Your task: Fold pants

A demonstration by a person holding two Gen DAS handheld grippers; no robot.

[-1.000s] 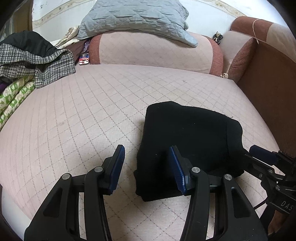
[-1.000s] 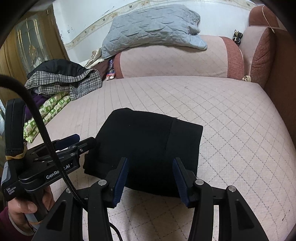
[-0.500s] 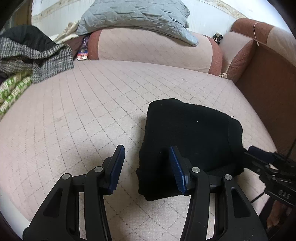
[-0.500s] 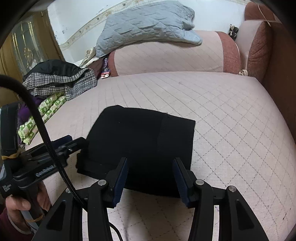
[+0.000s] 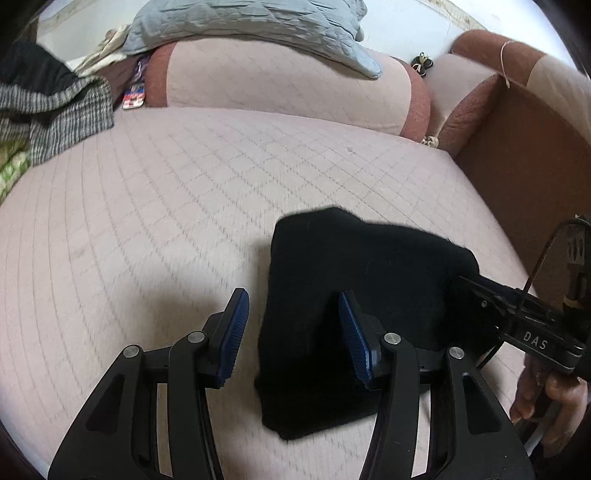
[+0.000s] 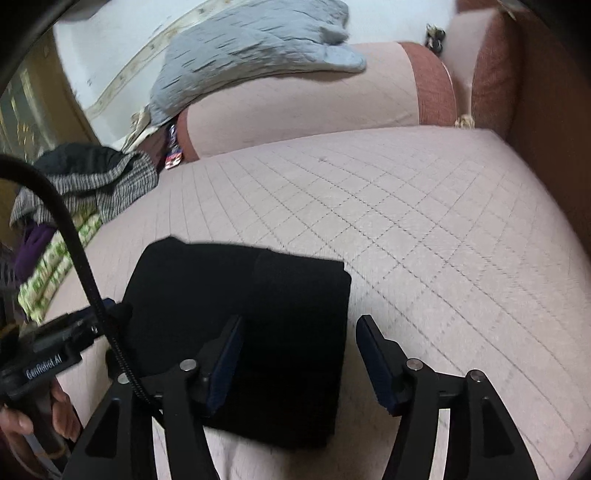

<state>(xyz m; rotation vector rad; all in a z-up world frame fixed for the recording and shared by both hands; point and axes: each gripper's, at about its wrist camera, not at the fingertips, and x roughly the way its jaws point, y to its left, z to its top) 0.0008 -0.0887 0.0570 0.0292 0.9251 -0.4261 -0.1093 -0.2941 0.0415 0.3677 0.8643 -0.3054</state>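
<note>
The black pants (image 5: 369, 280) lie folded into a thick rectangle on the pink quilted cushion (image 5: 166, 221). My left gripper (image 5: 293, 332) stands open low over the bundle's left edge, and that edge lies between its blue pads (image 5: 236, 328) without being pressed. In the right wrist view the pants (image 6: 229, 295) fill the lower middle. My right gripper (image 6: 301, 350) straddles their right edge; its jaws are closing, with the cloth edge between them and the right pad (image 6: 373, 354) still off it. Each gripper shows in the other's view: the right gripper (image 5: 476, 284) and the left gripper (image 6: 96, 321).
A pink bolster (image 5: 277, 85) with a grey quilted pillow (image 5: 251, 22) lies at the back. A heap of checked and green clothes (image 5: 48, 110) sits at the left. A brown sofa arm (image 5: 524, 166) walls the right side. A person's hand (image 5: 546, 402) grips the right handle.
Both grippers have moved in lower and closer over the pants, so the bundle's side edges now lie between their fingers. The right wrist view has rolled slightly.
</note>
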